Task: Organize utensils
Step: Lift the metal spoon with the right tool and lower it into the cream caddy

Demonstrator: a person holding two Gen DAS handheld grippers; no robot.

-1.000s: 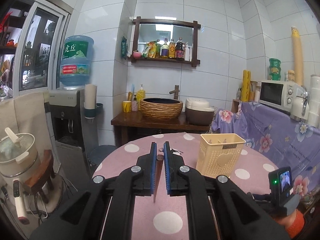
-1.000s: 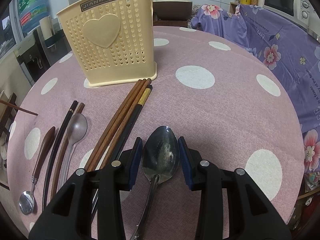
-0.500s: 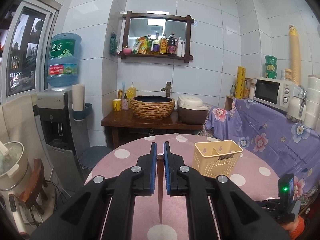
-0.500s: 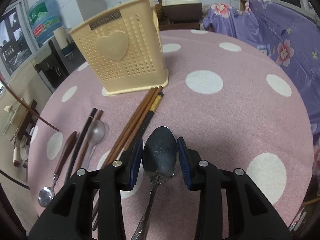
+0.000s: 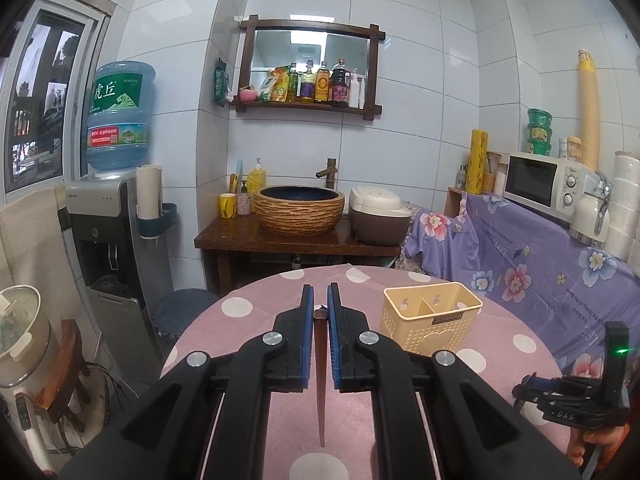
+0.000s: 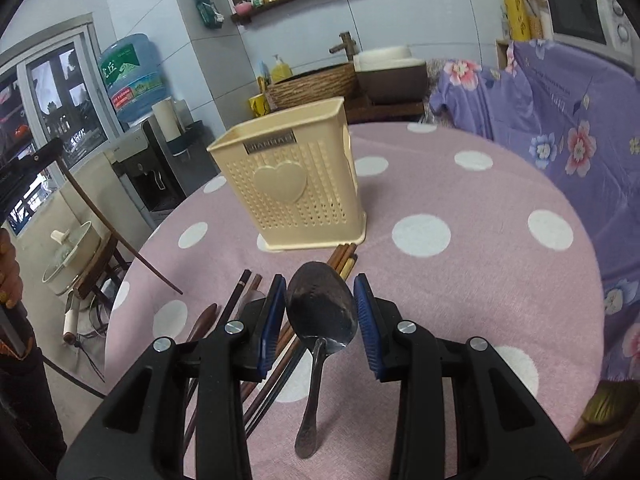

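Note:
My left gripper (image 5: 319, 300) is shut on a brown chopstick (image 5: 320, 376) and holds it above the pink dotted table. The chopstick also shows at the left of the right wrist view (image 6: 120, 236), slanting down. My right gripper (image 6: 320, 292) is shut on a metal spoon (image 6: 322, 312), bowl forward, lifted off the table. The cream utensil holder (image 6: 292, 184) stands upright just beyond the spoon; in the left wrist view the holder (image 5: 432, 318) is to my right, its two compartments showing nothing inside.
Several chopsticks (image 6: 276, 344) and a brown-handled spoon (image 6: 202, 320) lie on the table (image 6: 460, 280) under the right gripper. A purple floral cloth (image 6: 560, 120) covers furniture at the right. A water dispenser (image 5: 116, 220) and a sink stand (image 5: 296, 236) are beyond the table.
Both grippers have risen. The right one lifted the spoon off the table and tilted up toward the holder. The left one carried the chopstick higher, so the holder's open top shows.

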